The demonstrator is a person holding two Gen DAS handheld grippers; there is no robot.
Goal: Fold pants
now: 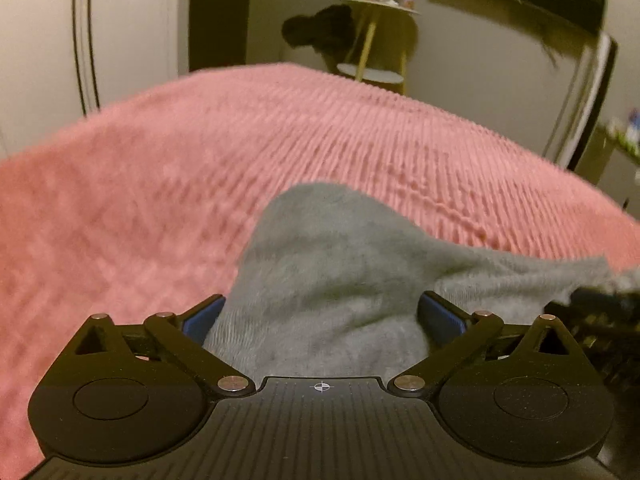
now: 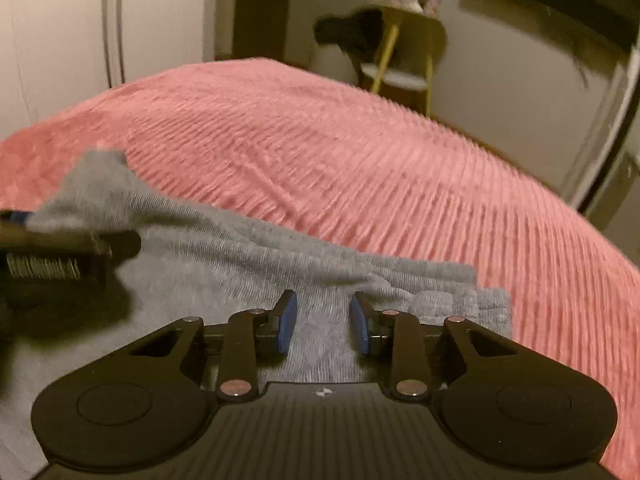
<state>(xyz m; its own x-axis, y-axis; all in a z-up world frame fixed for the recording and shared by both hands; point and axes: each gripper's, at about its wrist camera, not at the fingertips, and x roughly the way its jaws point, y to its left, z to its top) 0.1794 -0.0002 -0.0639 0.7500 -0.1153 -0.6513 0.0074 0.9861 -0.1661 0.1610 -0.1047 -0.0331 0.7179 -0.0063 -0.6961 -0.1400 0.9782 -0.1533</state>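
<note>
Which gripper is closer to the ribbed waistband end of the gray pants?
Right. The right gripper hovers open just beside the waistband; the left gripper is over the opposite side of the pants.

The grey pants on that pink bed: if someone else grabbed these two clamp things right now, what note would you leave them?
Left gripper: jaws wide apart, grey pants bunched up between them, not clamped.
Right gripper: jaws open, hovering low over the cloth near its ribbed edge, holding nothing.
Pants: lying on the pink bedspread, layered, with one corner lifted beside the left gripper.
Done: there seems to be at least one fold, judging by the stacked layers.
Left: probably lay the raised part flat and finish folding. The views are blurred, so check the layers first.
</note>
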